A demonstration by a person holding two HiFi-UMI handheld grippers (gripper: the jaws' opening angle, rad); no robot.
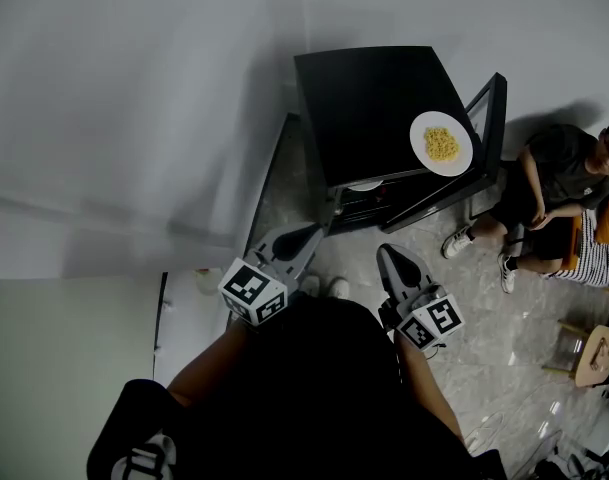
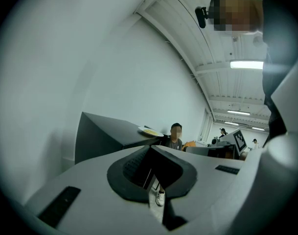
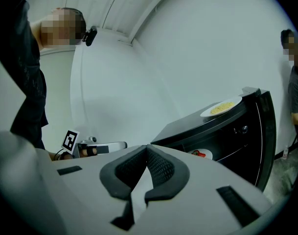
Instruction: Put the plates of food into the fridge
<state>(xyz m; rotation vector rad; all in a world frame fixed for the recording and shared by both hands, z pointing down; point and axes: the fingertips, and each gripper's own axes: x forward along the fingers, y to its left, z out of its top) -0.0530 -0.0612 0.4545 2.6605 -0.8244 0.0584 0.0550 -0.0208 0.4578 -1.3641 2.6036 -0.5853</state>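
Plates: two. Top plate (image 1: pixel 441 144) on fridge (image 1: pixel 364 98), far right; inner plate (image 3: pixel 202 154) inside.
Your grippers: left gripper (image 1: pixel 317 232), right gripper (image 1: pixel 388 253), both closed, empty.

I'm facing a plain white wall (image 1: pixel 114 98); glossy grey marbled floor (image 1: pixel 484 328) at its foot, ribbed ceiling (image 2: pixel 188 18) above it, strip light (image 2: pixel 245 64) glowing.

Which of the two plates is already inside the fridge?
The plate with red food, seen inside the open fridge; the plate of yellow food stands on the fridge's top.
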